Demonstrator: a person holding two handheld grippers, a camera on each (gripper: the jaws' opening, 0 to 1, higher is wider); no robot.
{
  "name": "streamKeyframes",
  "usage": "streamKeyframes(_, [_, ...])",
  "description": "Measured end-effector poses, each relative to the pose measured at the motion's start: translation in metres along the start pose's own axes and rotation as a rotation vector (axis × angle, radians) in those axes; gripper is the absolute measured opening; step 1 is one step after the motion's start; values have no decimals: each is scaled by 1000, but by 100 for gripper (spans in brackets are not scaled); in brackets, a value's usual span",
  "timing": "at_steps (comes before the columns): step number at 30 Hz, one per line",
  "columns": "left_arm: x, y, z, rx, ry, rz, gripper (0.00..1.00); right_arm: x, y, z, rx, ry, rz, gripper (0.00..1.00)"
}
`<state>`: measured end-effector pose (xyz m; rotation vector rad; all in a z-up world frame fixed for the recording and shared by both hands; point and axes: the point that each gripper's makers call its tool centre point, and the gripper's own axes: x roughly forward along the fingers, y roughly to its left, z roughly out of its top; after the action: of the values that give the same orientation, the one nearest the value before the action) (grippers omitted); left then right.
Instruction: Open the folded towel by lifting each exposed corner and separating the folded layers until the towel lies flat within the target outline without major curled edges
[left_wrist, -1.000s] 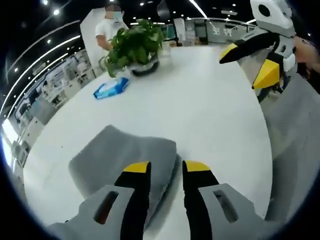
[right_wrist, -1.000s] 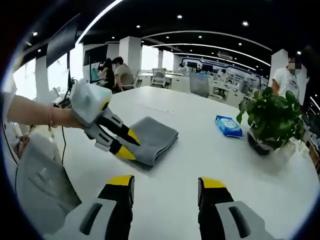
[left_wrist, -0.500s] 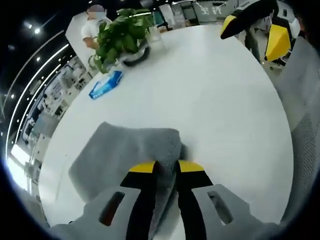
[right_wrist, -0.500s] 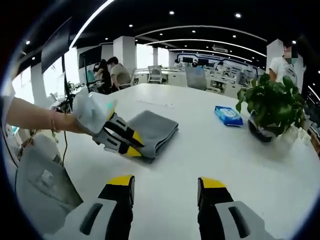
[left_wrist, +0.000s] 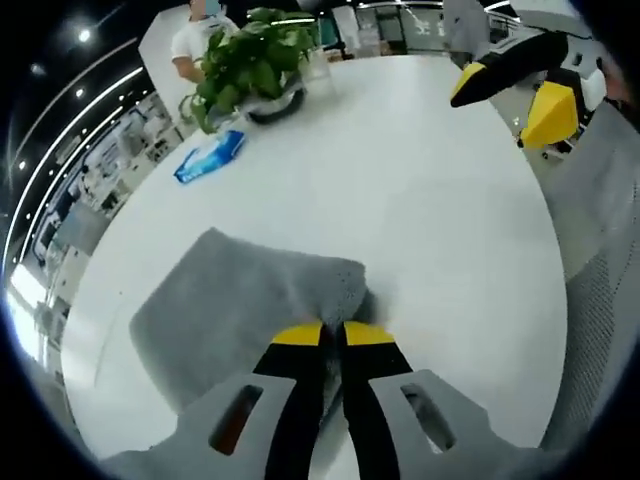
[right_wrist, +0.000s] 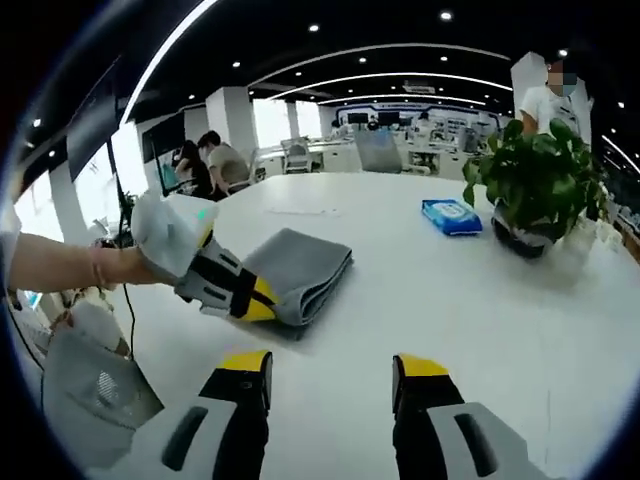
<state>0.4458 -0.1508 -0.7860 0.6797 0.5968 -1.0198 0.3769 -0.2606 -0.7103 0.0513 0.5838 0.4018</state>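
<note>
A folded grey towel (left_wrist: 240, 305) lies on the white table (left_wrist: 400, 200). In the left gripper view my left gripper (left_wrist: 331, 334) is shut on the towel's near right corner, its yellow tips pressed together over the cloth. The right gripper view shows the same towel (right_wrist: 300, 270) at centre left, with the left gripper (right_wrist: 258, 300) clamped on its near edge and a person's hand behind it. My right gripper (right_wrist: 331, 366) hovers open above bare table, apart from the towel. It also appears at the upper right of the left gripper view as the right gripper (left_wrist: 525, 90).
A potted green plant (right_wrist: 535, 190) and a blue wipes packet (right_wrist: 450, 215) stand on the table's far side. Grey mesh chair backs (right_wrist: 85, 400) sit by the table's near edge. People stand and sit in the office behind.
My left gripper has closed from open onto the towel's corner and the corner is bunched slightly. The right gripper stays open, hovering over the table.
</note>
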Motion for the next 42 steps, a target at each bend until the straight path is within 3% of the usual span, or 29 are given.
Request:
streamKeyframes(5, [-5, -19, 3, -35, -5, -24, 4, 3, -2, 2, 123, -15, 16, 47])
streamKeyframes(10, [-12, -41, 9, -102, -32, -58, 4, 10, 6, 0, 297, -30, 82, 46])
streamKeyframes(13, [-16, -54, 13, -161, -51, -81, 4, 13, 15, -8, 392, 10, 135, 45])
streamKeyframes(18, [-23, -69, 19, -187, -77, -97, 4, 18, 38, -26, 659, 105, 269, 43])
streamKeyframes(22, [-31, -76, 25, -221, -102, -111, 4, 19, 44, -35, 734, 150, 303, 31])
streamKeyframes(27, [-42, -82, 31, -260, -137, -113, 4, 28, 51, -41, 864, 188, 341, 37])
streamKeyframes(30, [-45, -88, 32, -246, -146, -115, 4, 36, 53, -43, 895, 191, 351, 35])
streamKeyframes(37, [-53, -95, 30, -228, -168, -115, 4, 54, 43, -45, 895, 202, 296, 29])
streamKeyframes(42, [-56, -96, 30, -237, -189, -107, 4, 62, 42, -46, 861, 216, 272, 16])
